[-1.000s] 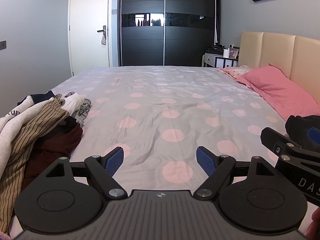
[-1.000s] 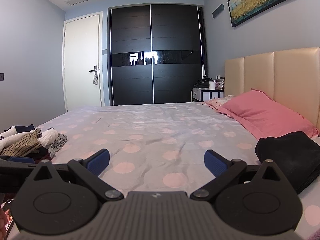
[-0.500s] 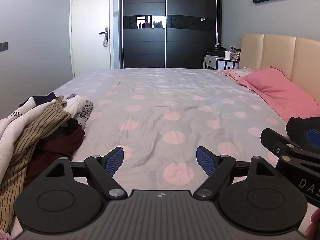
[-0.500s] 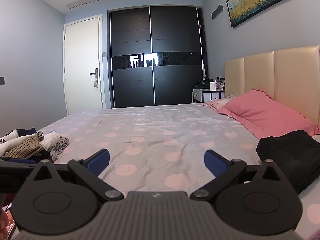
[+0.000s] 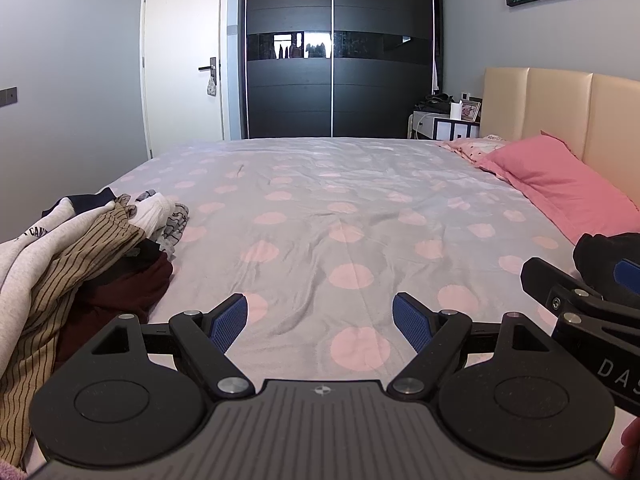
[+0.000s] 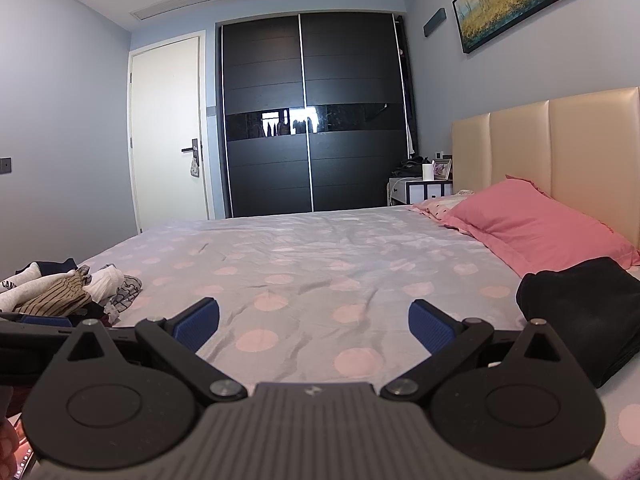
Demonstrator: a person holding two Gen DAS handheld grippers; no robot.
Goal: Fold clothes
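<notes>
Nothing on the bed (image 5: 320, 208) has moved. The pile of clothes (image 5: 80, 264) sits at its left edge like before. Both the left gripper (image 5: 320, 320) and right gripper (image 6: 314, 320) stay wide open, fingers holding nothing.

Pale blue-grey walls, a white door (image 6: 168, 132), dark sliding wardrobe (image 6: 312, 116), beige padded headboard (image 6: 560, 152) at right.

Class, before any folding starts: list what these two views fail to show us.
- Clothes pile: left wrist view, its left part cut off by the frame edge.
- Black garment: right wrist view, right end runs off the edge.
- Items on the nightstand: too small.
</notes>
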